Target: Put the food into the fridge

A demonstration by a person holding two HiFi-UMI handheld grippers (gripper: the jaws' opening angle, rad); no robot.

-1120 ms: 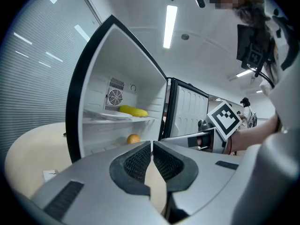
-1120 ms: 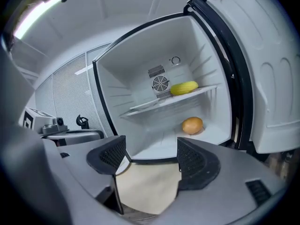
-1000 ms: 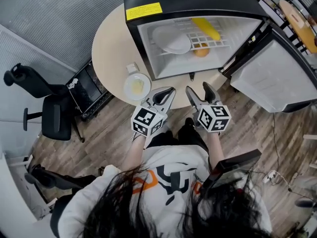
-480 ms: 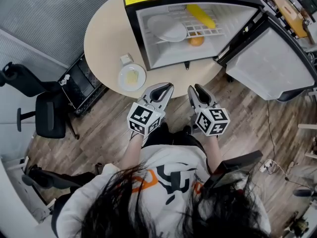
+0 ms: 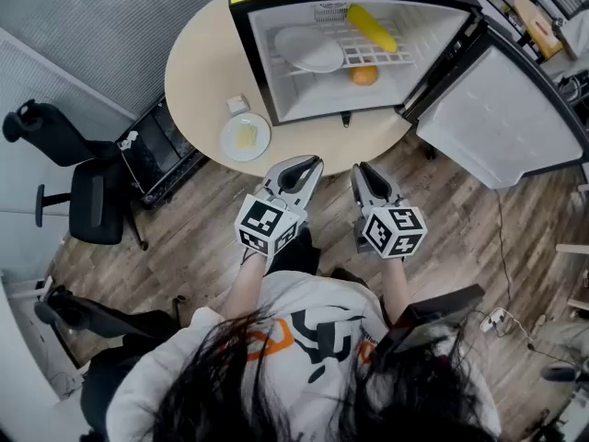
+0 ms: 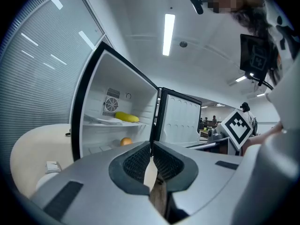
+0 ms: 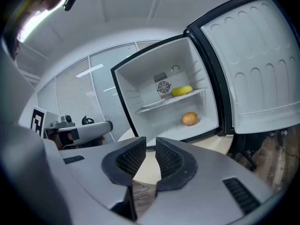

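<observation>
The small black fridge (image 5: 267,63) stands open on the round table (image 5: 202,72). Its shelf holds a white plate (image 5: 308,49) and a long yellow food (image 5: 371,28); an orange (image 5: 364,75) lies on its floor. A plate with pale yellow food (image 5: 245,137) sits on the table left of the fridge. My left gripper (image 5: 313,164) is shut and empty, short of the table's edge. My right gripper (image 5: 362,169) has just been closing with nothing between its jaws, which stand almost together. Both gripper views show the yellow food (image 6: 126,117) (image 7: 182,91) and the orange (image 6: 125,141) (image 7: 189,119).
The fridge door (image 5: 497,109) swings wide open to the right. A small white box (image 5: 237,104) lies beside the plate. A black office chair (image 5: 83,201) and a black cart (image 5: 161,150) stand left of the table, on wooden floor.
The right gripper's jaws went from wide open to nearly together, empty. Both grippers drew back a little from the table and the fridge.
</observation>
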